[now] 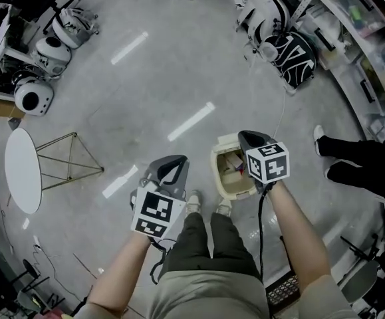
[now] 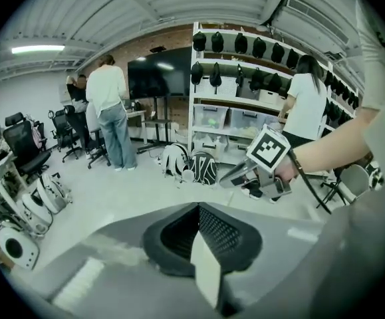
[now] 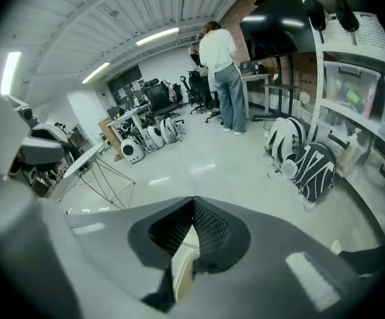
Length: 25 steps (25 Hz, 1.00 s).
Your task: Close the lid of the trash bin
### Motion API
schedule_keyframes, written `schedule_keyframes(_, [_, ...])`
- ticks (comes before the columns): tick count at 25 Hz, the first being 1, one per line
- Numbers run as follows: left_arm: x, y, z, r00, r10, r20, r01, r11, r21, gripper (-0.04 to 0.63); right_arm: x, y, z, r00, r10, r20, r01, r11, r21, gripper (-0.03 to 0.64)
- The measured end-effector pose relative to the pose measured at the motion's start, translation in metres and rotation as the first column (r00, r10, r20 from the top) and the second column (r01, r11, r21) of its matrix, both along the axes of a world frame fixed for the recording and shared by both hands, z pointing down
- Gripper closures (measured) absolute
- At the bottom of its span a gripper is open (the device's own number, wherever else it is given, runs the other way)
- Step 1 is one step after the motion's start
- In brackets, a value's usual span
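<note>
The grey workshop floor (image 1: 179, 78) spreads below me, with shelves (image 1: 372, 52) on my right. The trash bin (image 1: 216, 171) stands open by my feet, beneath my right gripper (image 1: 253, 138), whose jaws are clenched on nothing. My left gripper (image 1: 171, 165) hangs beside the bin, also clenched and empty.

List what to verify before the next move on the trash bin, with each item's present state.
1. Trash bin closed: not ok; it stands open, contents showing.
2. Whole bin in view: not ok; the right gripper covers its right side in the head view.
3. Right gripper aimed at the bin: not ok; its own view shows the floor, not the bin.
4. Grippers empty: ok; both pairs of jaws are together, nothing between.
5. Left gripper clear of the bin: ok; apart, to its left.
</note>
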<state>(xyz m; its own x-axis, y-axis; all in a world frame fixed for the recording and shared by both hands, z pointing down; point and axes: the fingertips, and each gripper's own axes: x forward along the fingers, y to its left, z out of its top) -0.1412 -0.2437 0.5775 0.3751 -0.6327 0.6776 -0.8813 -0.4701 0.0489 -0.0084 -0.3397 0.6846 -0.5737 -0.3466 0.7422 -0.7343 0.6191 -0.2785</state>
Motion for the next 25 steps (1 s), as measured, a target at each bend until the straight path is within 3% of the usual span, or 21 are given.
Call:
schedule_keyframes(4, [0.002, 0.004, 0.04, 0.999, -0.021, -0.029, 0.018, 0.997, -0.078, 0.592, 0.012, -0.001, 0.055, 0.997, 0.018, -0.069, -0.023, 0.997, -0.072, 0.614])
schedule_keyframes(8, [0.005, 0.006, 0.06, 0.999, -0.018, -0.034, 0.014, 0.993, -0.115, 0.592, 0.024, 0.01, 0.07, 0.997, 0.065, -0.052, -0.071, 0.99, -0.121, 0.614])
schedule_keyframes(15, [0.027, 0.024, 0.088, 0.998, 0.041, -0.042, -0.047, 0.985, -0.166, 0.592, 0.08, 0.097, 0.104, 0.985, 0.122, -0.126, -0.151, 0.953, -0.262, 0.614])
schedule_keyframes(25, [0.068, 0.1, 0.196, 0.992, 0.108, -0.063, -0.123, 0.927, -0.354, 0.592, 0.133, 0.194, 0.221, 0.961, 0.184, -0.208, -0.256, 0.876, -0.409, 0.614])
